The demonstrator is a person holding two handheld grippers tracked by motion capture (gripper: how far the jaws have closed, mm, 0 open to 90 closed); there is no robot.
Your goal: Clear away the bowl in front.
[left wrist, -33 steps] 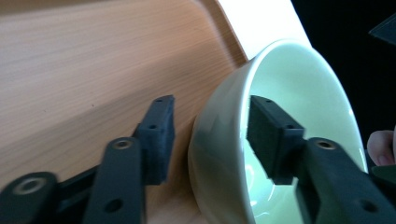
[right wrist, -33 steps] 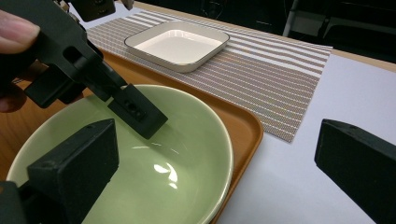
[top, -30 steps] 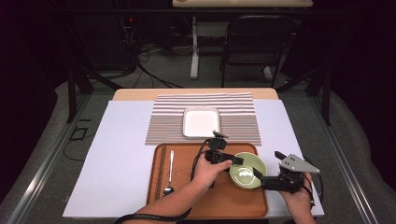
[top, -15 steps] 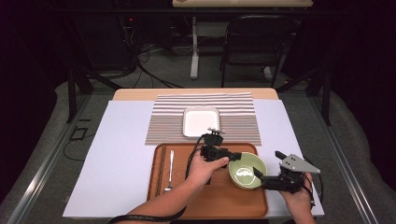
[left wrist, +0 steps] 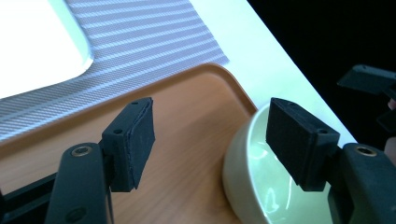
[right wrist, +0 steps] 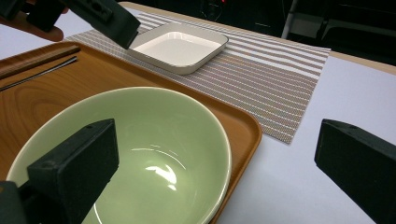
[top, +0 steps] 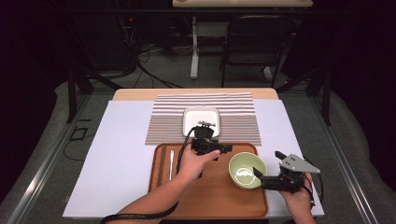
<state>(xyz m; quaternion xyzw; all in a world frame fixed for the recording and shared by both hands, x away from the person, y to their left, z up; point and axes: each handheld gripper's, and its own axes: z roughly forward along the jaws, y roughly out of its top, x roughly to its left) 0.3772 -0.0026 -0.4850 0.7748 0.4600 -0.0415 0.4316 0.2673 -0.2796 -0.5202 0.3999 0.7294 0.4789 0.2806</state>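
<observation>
A pale green bowl [top: 245,168] [right wrist: 140,140] sits at the right of the wooden tray [top: 210,196]. My left gripper [top: 223,150] [left wrist: 212,116] hovers over the tray just left of the bowl [left wrist: 252,177]; its jaws have just been opening and nothing is between them. My right gripper [top: 267,163] [right wrist: 219,140] stands open astride the bowl's right rim. One of its jaws is over the bowl's inside and the other is out over the white sheet. No pad touches the rim.
A white square dish [top: 201,119] [right wrist: 180,46] rests on a striped placemat [top: 233,112] behind the tray. A spoon [top: 171,163] and chopsticks [top: 161,165] lie along the tray's left side. A white sheet [top: 116,154] covers the table; a chair [top: 257,42] stands beyond.
My left gripper has come off the bowl's left rim, rising and drawing back to the left with its jaws wider. The right gripper and the bowl have stayed put.
</observation>
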